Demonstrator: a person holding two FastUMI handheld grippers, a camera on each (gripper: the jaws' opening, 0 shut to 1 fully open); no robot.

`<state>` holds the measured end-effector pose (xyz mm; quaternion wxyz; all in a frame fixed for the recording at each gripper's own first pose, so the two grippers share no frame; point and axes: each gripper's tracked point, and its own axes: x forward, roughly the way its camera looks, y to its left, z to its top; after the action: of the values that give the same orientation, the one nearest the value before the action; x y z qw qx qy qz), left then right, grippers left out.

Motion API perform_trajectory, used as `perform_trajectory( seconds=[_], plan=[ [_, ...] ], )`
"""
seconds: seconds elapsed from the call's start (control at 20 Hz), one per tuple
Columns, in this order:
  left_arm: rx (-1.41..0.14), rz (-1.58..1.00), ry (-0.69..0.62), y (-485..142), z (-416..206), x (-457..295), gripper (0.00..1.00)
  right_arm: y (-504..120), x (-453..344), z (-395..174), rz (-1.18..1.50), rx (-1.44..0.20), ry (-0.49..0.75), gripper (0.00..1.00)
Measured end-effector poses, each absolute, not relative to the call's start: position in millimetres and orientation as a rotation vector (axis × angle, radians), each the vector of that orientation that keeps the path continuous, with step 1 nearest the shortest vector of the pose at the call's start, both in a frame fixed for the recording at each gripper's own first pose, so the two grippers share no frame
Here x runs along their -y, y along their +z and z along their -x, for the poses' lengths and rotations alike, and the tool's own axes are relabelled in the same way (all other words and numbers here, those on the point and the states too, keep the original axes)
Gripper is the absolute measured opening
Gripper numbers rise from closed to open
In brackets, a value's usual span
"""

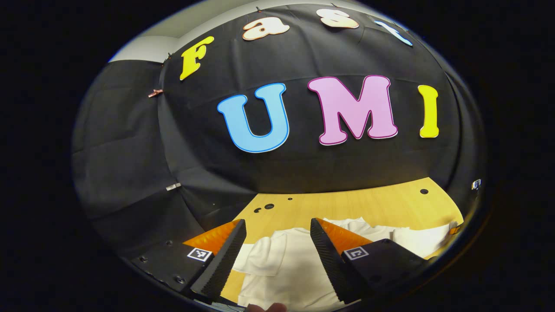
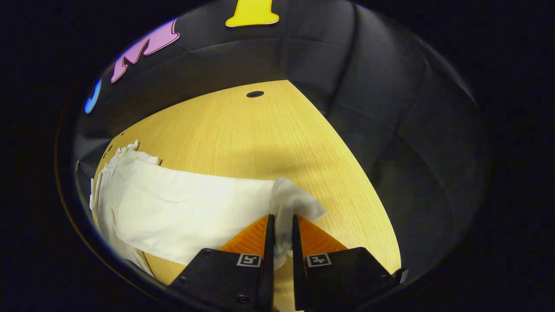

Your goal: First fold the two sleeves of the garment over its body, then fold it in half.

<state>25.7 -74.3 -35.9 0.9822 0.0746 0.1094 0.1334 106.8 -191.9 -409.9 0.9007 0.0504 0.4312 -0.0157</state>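
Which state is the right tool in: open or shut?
Shut on the sleeve: the right tool pinches white cloth between both fingers above the table.

Wooden table, apparently black-curtained booth

A light wooden table stretches ahead of the jaws, dotted with small dark holes toward its far edge. Beyond the jaws hangs black cloth, held by a small clip up to the left. White wall peeks above.
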Motion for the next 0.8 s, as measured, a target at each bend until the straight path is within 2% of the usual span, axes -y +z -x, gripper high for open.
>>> perform_trajectory(
  seconds=[0.05, 0.35, 0.4, 0.45, 0.75, 0.8],
  plan=[
    [-0.210, -0.162, 0.267, -34, -24, 75, 0.94, -412, 192, -108, -0.107, -0.890, -0.035, 0.14],
    [-0.203, -0.145, 0.239, -38, -21, 62, 0.94, -385, 191, -88, -0.204, -0.827, -0.078, 0.14],
    [-0.202, -0.144, 0.225, -37, -23, 60, 0.95, -378, 190, -84, -0.206, -0.813, -0.086, 0.25],
    [-0.200, -0.146, 0.211, -39, -25, 57, 0.95, -371, 189, -78, -0.200, -0.799, -0.096, 0.14],
    [-0.191, -0.119, 0.120, -44, -35, 29, 0.95, -332, 158, -44, -0.218, -0.747, -0.152, 0.14],
    [-0.195, -0.112, 0.110, -48, -35, 21, 0.95, -322, 149, -39, -0.227, -0.731, -0.160, 0.25]
  ],
)
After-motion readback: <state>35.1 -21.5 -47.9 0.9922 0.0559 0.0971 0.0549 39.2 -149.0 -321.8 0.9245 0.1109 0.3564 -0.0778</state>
